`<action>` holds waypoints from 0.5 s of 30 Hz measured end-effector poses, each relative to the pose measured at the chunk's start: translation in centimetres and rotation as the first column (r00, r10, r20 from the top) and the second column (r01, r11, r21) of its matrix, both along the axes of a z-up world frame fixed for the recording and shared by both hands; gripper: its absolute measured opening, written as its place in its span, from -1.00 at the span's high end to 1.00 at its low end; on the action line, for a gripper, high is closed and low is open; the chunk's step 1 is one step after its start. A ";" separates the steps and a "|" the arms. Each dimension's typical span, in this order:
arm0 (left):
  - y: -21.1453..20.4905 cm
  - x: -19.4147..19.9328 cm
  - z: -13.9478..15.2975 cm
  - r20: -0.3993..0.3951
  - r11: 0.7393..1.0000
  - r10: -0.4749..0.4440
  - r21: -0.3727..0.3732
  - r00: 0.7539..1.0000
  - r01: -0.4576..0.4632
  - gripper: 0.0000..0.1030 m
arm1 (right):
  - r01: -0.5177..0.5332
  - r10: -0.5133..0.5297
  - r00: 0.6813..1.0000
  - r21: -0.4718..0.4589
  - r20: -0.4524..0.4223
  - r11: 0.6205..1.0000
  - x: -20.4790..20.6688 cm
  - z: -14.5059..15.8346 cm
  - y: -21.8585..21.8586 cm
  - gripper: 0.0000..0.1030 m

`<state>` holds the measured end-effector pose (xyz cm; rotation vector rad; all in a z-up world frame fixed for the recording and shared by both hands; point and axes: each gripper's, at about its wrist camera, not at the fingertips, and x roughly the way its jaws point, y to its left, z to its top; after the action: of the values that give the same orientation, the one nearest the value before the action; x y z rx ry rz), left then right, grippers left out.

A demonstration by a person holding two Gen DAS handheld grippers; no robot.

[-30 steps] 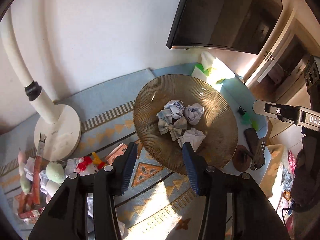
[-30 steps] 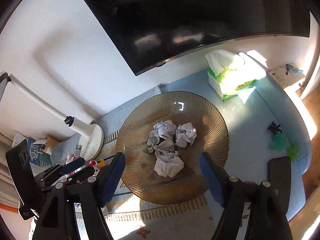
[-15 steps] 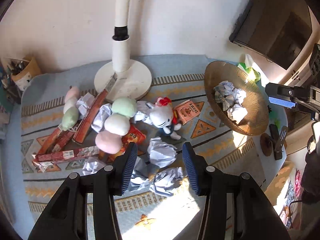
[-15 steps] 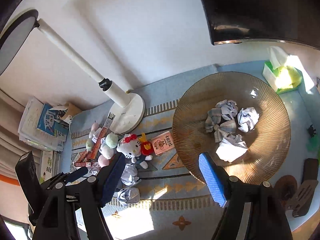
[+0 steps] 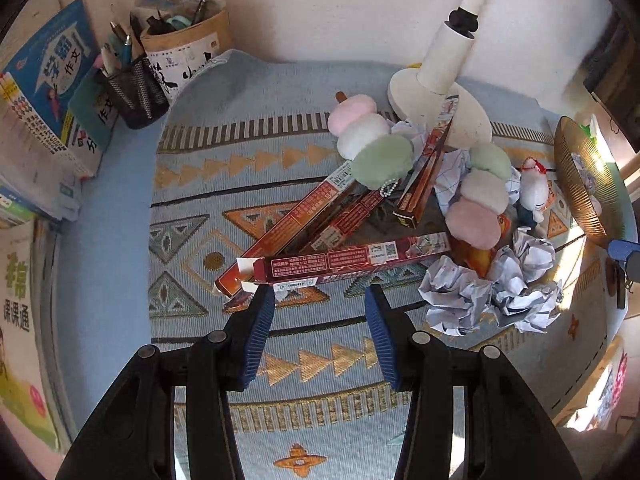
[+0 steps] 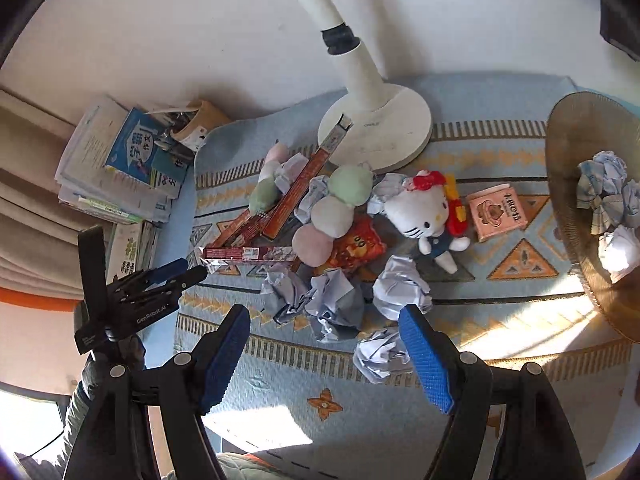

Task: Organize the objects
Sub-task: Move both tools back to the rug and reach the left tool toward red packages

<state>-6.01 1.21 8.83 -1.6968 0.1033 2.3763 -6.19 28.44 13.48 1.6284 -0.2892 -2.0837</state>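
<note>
Patterned cloth [image 5: 224, 184] cluttered; bowl [image 5: 580, 184] cut off, contents perhaps paper; both tools [image 5: 318, 300] [image 6: 324, 320] released, empty.

Both wrist views look down, sharing red boxes [image 5: 352, 264] [image 6: 244, 253]

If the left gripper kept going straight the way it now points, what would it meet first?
Probably the long red box lying crosswise just beyond the open left gripper; its torn end sits near the left fingertip, though depth is unclear.

My fingers [image 6: 324, 356] before the lamp base [image 6: 376, 128], plush cat [image 6: 424, 212] in front of it, books [image 6: 116, 164] left, bowl [image 6: 576, 152] right with paper balls [image 6: 608, 196] inside
</note>
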 end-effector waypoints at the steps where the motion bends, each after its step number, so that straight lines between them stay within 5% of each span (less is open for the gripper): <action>1: -0.2 -0.5 -0.4 0.007 1.000 -0.017 -0.001 1.000 0.017 0.14 | -0.015 0.015 1.000 -0.005 0.014 1.000 0.2 -0.5 -1.1 -0.47; 6: 0.2 -2.9 -1.8 0.015 0.990 -0.140 0.012 0.990 0.140 0.14 | -0.084 0.083 0.996 0.007 0.030 0.996 1.0 -2.8 -6.3 -0.47; 10: 1.5 -3.7 -3.1 0.041 0.963 -0.268 -0.007 0.963 0.269 0.13 | -0.192 0.203 0.978 0.173 -0.048 0.966 0.4 -4.8 -10.7 -0.47; 15: 1.2 -2.9 -3.1 0.067 0.943 -0.327 0.095 0.943 0.320 0.14 | -0.270 0.286 0.958 0.244 -0.035 0.932 -0.6 -7.4 -13.5 -0.47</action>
<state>-8.94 2.44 5.70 -1.5957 0.2465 2.0409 -6.77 14.98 6.10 1.6150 0.2128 -2.0074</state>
